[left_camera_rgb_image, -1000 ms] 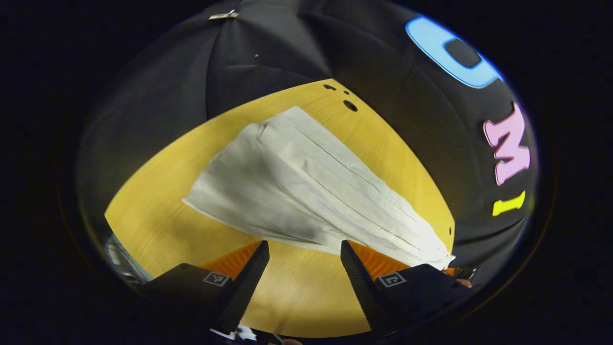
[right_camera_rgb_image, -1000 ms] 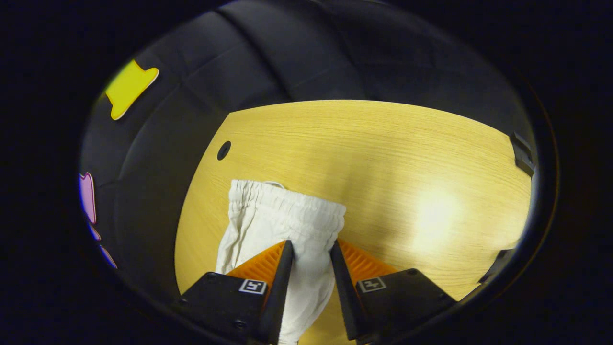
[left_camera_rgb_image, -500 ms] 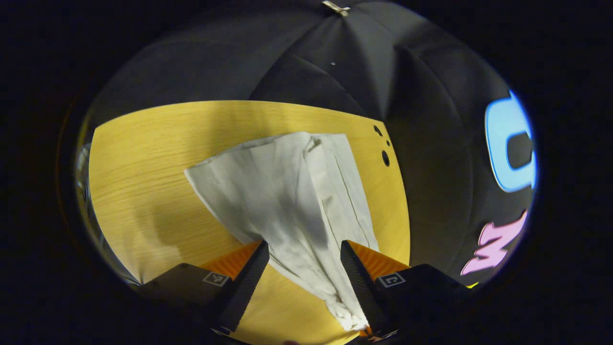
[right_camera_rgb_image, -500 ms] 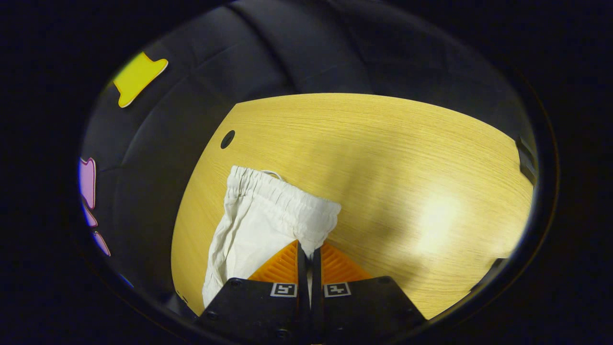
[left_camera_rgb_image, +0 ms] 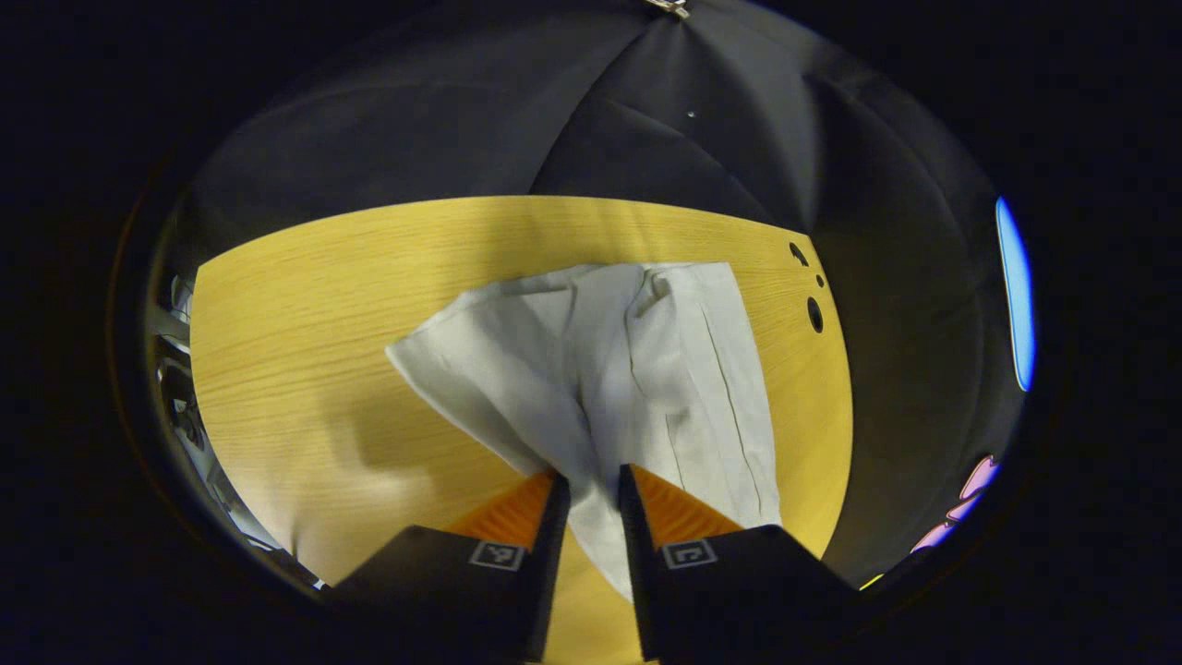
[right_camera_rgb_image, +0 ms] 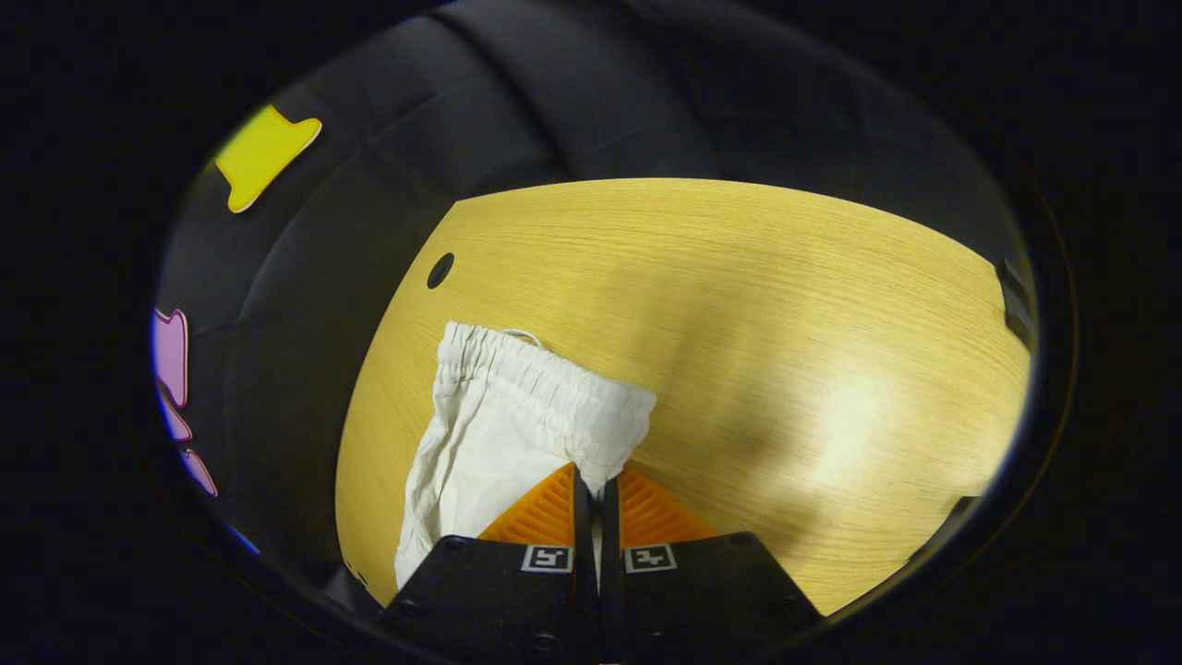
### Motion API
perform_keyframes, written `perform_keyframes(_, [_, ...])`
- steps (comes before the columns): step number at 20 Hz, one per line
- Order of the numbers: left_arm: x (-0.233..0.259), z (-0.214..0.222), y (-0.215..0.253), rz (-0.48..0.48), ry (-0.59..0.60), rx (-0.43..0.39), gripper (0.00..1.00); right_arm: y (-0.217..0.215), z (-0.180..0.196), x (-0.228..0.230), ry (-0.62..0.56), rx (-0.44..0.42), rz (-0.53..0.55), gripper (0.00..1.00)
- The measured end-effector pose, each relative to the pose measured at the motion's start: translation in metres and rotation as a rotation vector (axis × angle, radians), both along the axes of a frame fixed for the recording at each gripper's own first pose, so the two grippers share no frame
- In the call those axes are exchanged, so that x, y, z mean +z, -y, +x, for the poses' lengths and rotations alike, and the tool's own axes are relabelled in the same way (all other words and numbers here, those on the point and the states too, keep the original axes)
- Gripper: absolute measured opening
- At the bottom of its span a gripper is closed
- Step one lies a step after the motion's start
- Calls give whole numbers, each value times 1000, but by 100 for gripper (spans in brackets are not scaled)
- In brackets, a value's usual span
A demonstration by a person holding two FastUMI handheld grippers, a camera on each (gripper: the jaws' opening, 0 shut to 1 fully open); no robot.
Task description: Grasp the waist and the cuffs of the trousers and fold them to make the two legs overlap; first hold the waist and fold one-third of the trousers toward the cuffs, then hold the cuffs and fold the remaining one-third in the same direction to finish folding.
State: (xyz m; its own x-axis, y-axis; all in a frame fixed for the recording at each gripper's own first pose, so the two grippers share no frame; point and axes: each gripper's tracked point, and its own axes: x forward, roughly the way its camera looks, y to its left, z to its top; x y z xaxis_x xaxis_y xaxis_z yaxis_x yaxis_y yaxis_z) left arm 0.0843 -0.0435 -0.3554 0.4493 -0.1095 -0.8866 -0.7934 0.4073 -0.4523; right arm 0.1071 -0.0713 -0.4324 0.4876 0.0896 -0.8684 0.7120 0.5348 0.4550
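Note:
White trousers [left_camera_rgb_image: 591, 369] lie on the wooden table [left_camera_rgb_image: 305, 332], spreading away from me toward their far end. My left gripper [left_camera_rgb_image: 592, 484] has its fingers drawn in on a bunched fold at the near end, and cloth fills the narrow gap between them. In the right gripper view the gathered elastic waist of the trousers [right_camera_rgb_image: 540, 392] lies just ahead. My right gripper [right_camera_rgb_image: 596, 477] is shut on the near corner of that waist, with a sliver of white cloth showing between its fingers.
The table [right_camera_rgb_image: 785, 314] stretches wide to the right of the waist. A round hole [right_camera_rgb_image: 440, 270] sits near the table's edge by the waist, and small holes [left_camera_rgb_image: 814, 314] lie right of the far end. The booth's black cloth wall surrounds the table.
My left gripper swung over the trousers and went from wide open to closed on the cloth. My right gripper closed on the waist a second ago and has held still since.

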Motion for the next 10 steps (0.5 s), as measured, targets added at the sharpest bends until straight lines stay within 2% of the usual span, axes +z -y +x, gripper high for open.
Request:
perform_keyframes(1, [0, 5, 5, -23, 23, -3, 41, 0, 0, 0, 2, -1, 2, 6])
perform_keyframes(2, [1, 13, 6, -40, 64, 2, 21, 0, 0, 0, 6, 3, -1, 6])
perform_keyframes(3, [3, 10, 7, -51, 86, 8, 17, 0, -1, 0, 9, 11, -11, 6])
perform_keyframes(4, [5, 12, 6, -55, 111, 6, 9, 0, 1, 0, 17, 23, -21, 6])
perform_keyframes(6, [3, 9, 9, -55, 140, -9, 7, 1, 1, 2, 36, 48, -29, 6])
perform_keyframes(10, [5, 8, 9, -79, 151, -44, 7, 15, 4, 21, 126, 39, -54, 6])
